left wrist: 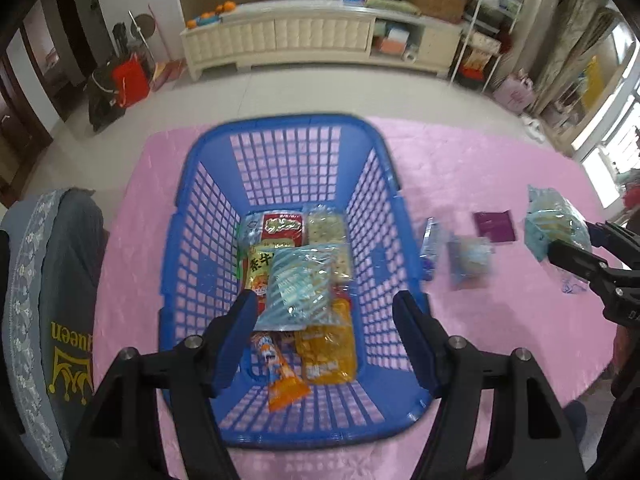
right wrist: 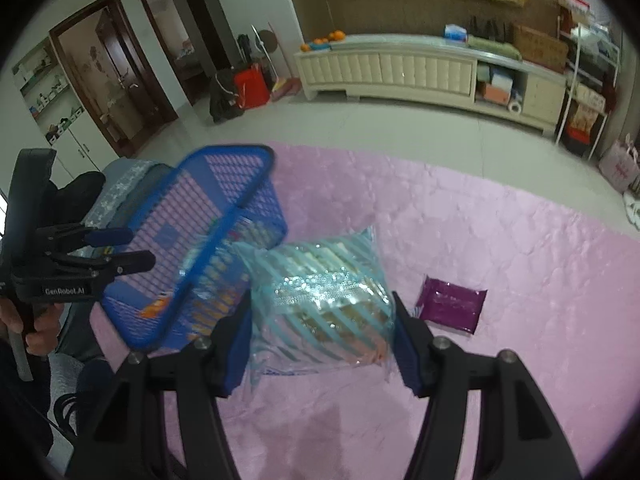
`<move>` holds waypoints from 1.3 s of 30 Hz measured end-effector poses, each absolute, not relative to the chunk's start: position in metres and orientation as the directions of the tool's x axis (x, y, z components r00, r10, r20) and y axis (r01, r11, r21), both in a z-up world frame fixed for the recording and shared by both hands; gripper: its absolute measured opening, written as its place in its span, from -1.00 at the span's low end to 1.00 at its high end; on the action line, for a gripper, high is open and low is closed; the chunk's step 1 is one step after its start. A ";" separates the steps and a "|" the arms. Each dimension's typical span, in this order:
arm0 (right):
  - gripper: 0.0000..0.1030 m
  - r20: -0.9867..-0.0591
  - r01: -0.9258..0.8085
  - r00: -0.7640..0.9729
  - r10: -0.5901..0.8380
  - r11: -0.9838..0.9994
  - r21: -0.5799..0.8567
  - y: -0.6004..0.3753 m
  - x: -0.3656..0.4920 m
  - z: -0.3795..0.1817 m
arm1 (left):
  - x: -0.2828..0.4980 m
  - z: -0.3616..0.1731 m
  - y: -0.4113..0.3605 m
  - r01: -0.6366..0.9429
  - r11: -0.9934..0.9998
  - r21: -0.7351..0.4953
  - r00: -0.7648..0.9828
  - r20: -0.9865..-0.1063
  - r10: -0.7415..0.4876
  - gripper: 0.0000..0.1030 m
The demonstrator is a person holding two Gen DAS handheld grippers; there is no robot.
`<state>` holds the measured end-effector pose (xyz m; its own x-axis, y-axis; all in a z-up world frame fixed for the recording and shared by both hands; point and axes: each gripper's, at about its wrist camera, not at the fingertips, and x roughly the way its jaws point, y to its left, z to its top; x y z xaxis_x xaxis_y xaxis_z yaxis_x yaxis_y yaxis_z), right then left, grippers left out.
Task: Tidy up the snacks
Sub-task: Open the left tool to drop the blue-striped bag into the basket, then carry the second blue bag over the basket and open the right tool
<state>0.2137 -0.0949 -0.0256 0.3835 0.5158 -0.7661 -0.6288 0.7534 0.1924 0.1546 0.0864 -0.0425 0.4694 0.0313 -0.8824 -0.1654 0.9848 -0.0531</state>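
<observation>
Most snacks already lie in the basket (left wrist: 200, 200) below the left gripper (left wrist: 324, 320), its fingers open and empty, while the right gripper (right wrist: 320, 336) fingers clamp a striped packet (right wrist: 328, 292), with three packets (left wrist: 494, 226) left on the table (left wrist: 480, 160) beyond.

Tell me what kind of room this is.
Most likely a home living room: a long cream cabinet along the wall, wooden doorways to other rooms, and a table under a pink cloth holding a blue basket of snacks.

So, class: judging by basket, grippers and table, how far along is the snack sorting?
Done: several packets lie in the basket, a striped bag on top under the open left gripper. In hand: the right gripper clamps another striped bag. Left: the purple packet and two small packets on the table.
</observation>
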 end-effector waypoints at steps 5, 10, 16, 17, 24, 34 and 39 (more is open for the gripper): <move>0.28 -0.743 -0.645 0.427 0.516 0.749 0.149 -0.087 0.184 0.007 | 0.123 -0.011 0.087 -0.152 0.986 -0.062 0.534 -0.845 0.029 0.31; 0.28 -0.731 -0.657 0.450 0.512 0.745 0.117 -0.068 0.163 0.028 | 0.099 0.008 0.099 -0.147 0.982 -0.119 0.588 -0.809 -0.010 0.31; 0.28 -0.740 -0.678 0.445 0.504 0.729 0.089 -0.038 0.143 0.033 | 0.075 0.014 0.116 -0.134 0.984 -0.118 0.621 -0.784 -0.009 0.31; 0.28 -0.740 -0.682 0.444 0.505 0.726 0.086 -0.031 0.140 0.033 | 0.070 0.015 0.121 -0.133 0.984 -0.117 0.625 -0.780 -0.009 0.31; 0.28 -0.761 -0.707 0.409 0.504 0.702 0.085 0.009 0.130 0.021 | 0.056 0.006 0.144 -0.131 0.984 -0.121 0.635 -0.772 -0.010 0.35; 0.28 -0.817 -0.724 0.364 0.447 0.687 0.053 0.056 0.139 -0.009 | 0.061 -0.014 0.161 -0.136 0.983 -0.125 0.625 -0.781 -0.012 0.41; 0.28 -0.849 -0.723 0.344 0.400 0.690 0.032 0.074 0.140 -0.028 | 0.068 -0.032 0.175 -0.153 0.975 -0.159 0.608 -0.793 -0.034 0.41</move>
<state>0.1405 0.0741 -0.0285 0.3440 0.4004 -0.8493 -0.7232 0.6899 0.0323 0.0676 0.1750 -0.0318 0.6083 -0.0338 -0.7930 -0.1534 0.9752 -0.1593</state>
